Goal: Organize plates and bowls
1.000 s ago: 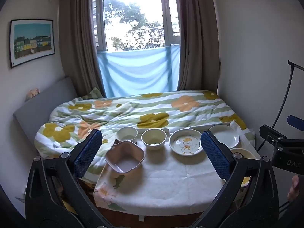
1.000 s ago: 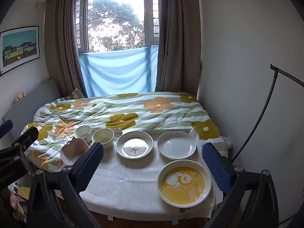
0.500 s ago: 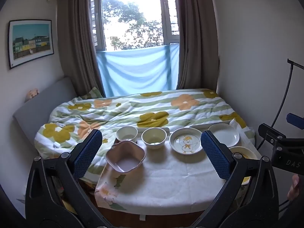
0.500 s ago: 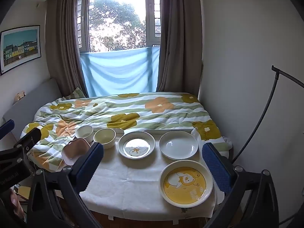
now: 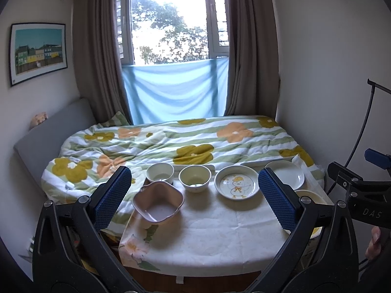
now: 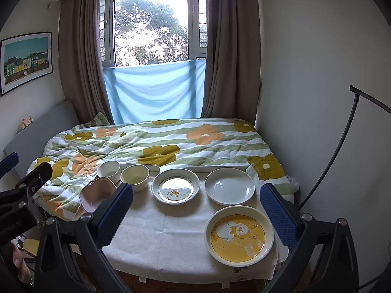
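Both claws, left claw (image 5: 194, 196) and right claw (image 6: 196, 207), were spread apart and empty. The pink bowl (image 5: 158, 201) sat lower centre-left on the tabletop (image 5: 220, 232), nearer the left claw; the yellow plate (image 6: 239, 235) sat lower right, nearer the right claw.

Black frames, blue dimpled jaws

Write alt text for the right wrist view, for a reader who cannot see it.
The open right gripper hovers above a cloth-covered table holding three plates and three bowls: a yellow cartoon plate nearest, a plain white plate and a duck plate behind it. Beyond lie a bed with a floral duvet and a curtained window.
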Demonstrator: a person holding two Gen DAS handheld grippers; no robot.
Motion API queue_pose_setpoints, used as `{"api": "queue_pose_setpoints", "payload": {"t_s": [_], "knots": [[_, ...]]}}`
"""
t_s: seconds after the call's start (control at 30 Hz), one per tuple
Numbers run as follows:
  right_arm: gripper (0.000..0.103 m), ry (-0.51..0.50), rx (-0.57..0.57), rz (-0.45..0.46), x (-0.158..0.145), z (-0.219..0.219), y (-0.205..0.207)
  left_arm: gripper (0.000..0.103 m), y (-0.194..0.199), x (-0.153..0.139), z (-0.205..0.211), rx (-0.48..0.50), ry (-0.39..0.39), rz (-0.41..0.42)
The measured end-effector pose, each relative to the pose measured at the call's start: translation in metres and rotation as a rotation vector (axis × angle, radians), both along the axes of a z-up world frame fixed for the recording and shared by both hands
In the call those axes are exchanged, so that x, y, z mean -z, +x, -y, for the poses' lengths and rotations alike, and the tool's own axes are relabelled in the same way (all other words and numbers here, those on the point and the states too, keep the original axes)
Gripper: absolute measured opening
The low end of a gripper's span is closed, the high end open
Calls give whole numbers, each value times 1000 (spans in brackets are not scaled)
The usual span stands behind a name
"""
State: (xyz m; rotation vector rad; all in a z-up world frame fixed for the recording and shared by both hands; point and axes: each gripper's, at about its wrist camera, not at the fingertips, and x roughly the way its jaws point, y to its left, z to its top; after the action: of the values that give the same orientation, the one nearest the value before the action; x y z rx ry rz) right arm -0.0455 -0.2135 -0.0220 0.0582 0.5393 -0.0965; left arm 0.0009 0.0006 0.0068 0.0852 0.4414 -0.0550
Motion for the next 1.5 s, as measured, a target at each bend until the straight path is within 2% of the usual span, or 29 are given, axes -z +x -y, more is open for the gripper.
{"api": "queue_pose_setpoints", "payload": {"t_s": [1.5], "knots": [[103, 9, -4, -11, 5, 4, 1, 103, -3, 5, -2, -15, 5, -2]]}}
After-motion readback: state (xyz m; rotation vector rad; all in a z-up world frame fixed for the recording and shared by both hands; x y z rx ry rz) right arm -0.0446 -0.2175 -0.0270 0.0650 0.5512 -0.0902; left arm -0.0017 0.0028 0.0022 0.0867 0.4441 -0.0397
